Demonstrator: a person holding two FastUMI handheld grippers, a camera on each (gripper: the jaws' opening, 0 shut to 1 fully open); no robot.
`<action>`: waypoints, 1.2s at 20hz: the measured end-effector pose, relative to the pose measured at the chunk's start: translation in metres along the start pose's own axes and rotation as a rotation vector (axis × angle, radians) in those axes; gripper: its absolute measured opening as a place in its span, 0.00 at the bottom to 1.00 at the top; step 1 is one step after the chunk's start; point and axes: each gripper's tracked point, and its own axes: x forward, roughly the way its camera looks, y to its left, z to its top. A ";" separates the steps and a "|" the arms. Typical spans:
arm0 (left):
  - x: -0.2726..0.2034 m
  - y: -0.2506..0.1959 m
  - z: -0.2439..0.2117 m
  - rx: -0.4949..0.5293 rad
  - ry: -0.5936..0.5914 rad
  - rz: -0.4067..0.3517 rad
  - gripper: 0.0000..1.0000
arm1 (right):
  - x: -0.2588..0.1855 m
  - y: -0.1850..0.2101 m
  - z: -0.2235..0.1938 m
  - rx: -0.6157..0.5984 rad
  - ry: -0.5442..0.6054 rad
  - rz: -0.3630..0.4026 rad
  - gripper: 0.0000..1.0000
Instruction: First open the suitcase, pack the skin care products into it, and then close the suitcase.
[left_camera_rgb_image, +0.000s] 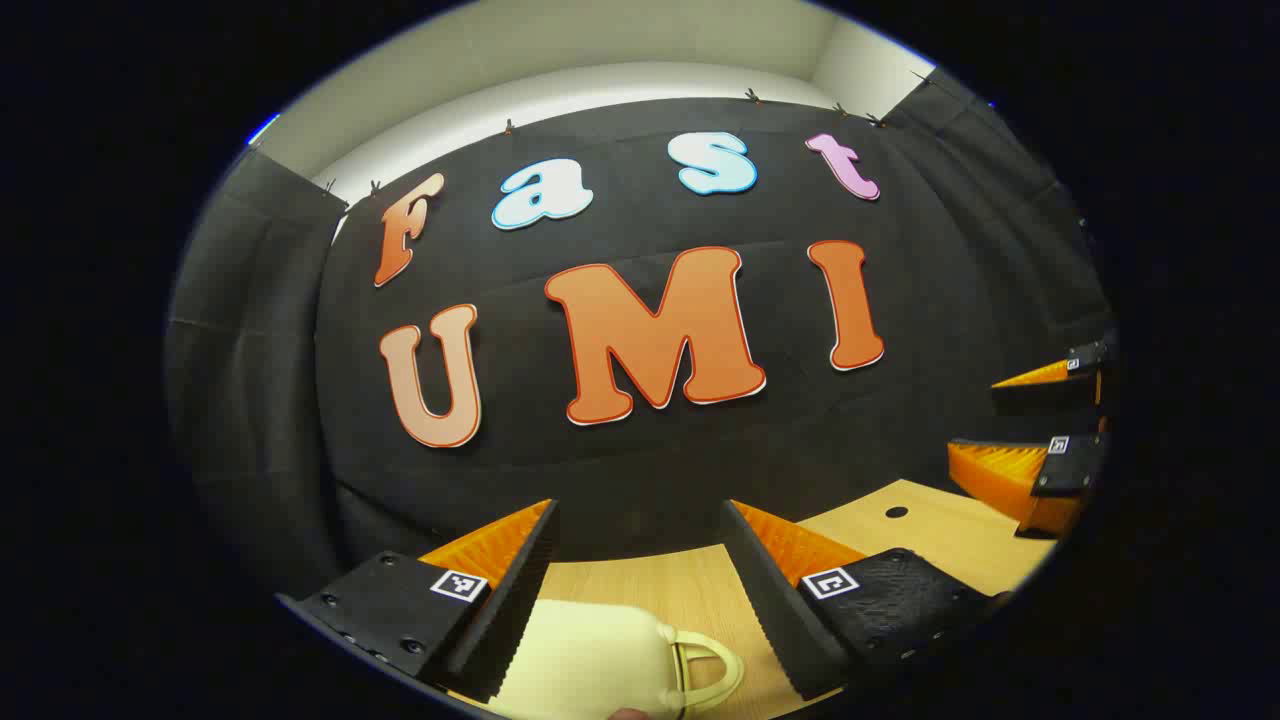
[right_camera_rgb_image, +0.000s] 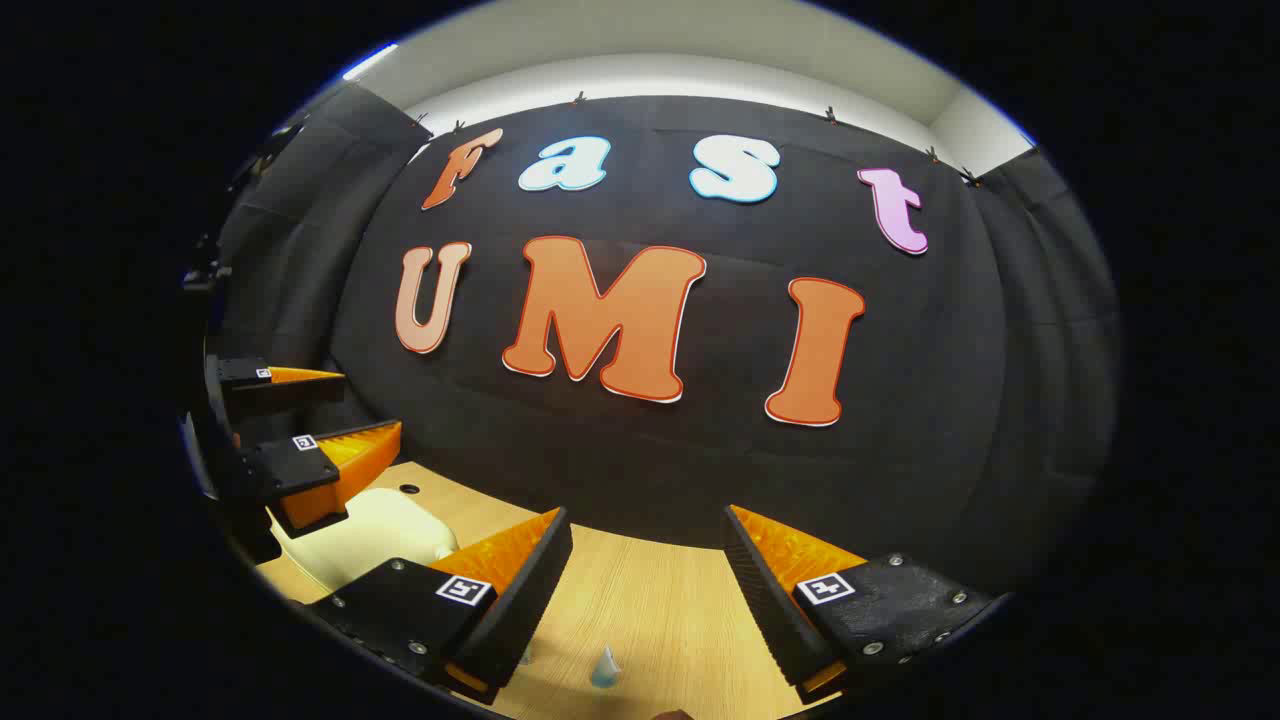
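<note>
Left gripper (left_camera_rgb_image: 640, 560): ribbed wedge fingers spread wide, gripping nothing, held above the wood-grain table (left_camera_rgb_image: 930, 535). Below and between them lies the smooth, rounded cream suitcase (left_camera_rgb_image: 590, 660), loop handle toward its right finger. Right gripper (right_camera_rgb_image: 648, 565): equally spread, empty; a small pale-blue pointed skin care bottle (right_camera_rgb_image: 605, 668) stands beneath the gap.

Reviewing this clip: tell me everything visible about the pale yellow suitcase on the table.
The suitcase is a small, pale cream-yellow case with rounded corners and a smooth, matte shell that looks like plastic. A loop handle of the same colour sticks out from its end. It looks closed and lies on the light wooden table, just below the open left gripper, whose fingers hover above without touching it. The right gripper view shows it at lower left, partly hidden by the left gripper.
</note>
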 end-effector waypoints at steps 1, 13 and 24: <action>0.001 -0.001 0.001 -0.003 -0.001 -0.006 0.98 | 0.000 0.001 -0.002 -0.001 0.001 0.001 0.95; 0.009 -0.005 -0.014 -0.018 0.032 -0.036 0.98 | 0.006 -0.003 -0.008 -0.010 0.017 -0.023 0.95; 0.006 -0.028 -0.078 0.168 0.143 -0.113 0.98 | 0.008 -0.034 -0.015 -0.032 0.027 -0.073 0.95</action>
